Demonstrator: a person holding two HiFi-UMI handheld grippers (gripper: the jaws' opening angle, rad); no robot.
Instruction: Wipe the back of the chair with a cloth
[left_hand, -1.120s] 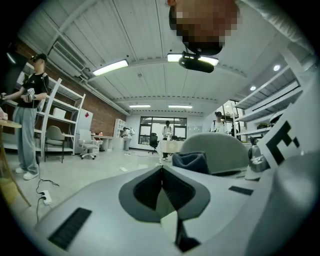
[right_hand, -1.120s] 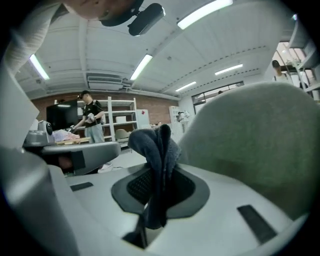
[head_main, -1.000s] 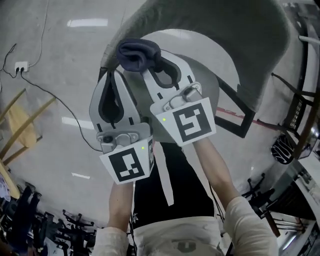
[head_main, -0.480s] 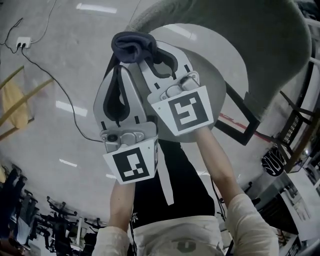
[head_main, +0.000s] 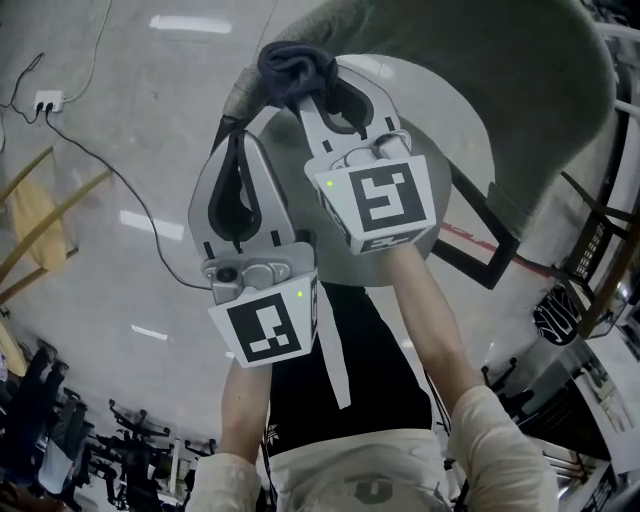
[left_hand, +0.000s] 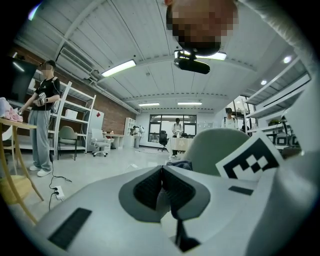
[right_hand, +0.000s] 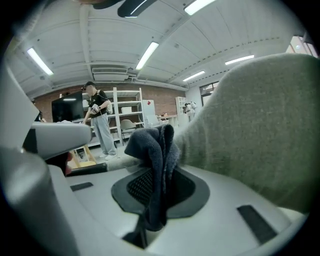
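Observation:
The chair's grey fabric back (head_main: 480, 90) curves across the top right of the head view, above its round pale seat (head_main: 440, 150). My right gripper (head_main: 305, 90) is shut on a dark blue cloth (head_main: 295, 65), which bunches out past the fingertips against the left edge of the chair back. In the right gripper view the cloth (right_hand: 159, 150) hangs clamped between the jaws with the chair back (right_hand: 260, 130) close on the right. My left gripper (head_main: 238, 138) is beside it, lower and to the left, jaws shut with nothing between them (left_hand: 161, 169).
A power strip (head_main: 45, 100) and its cable lie on the floor at left. A wooden stool (head_main: 40, 235) stands further left, a black frame (head_main: 485, 255) right of the chair. A person (left_hand: 42, 120) stands by shelves in the distance.
The right gripper has carried the cloth up and to the right, onto the edge of the chair back. The left gripper has barely moved.

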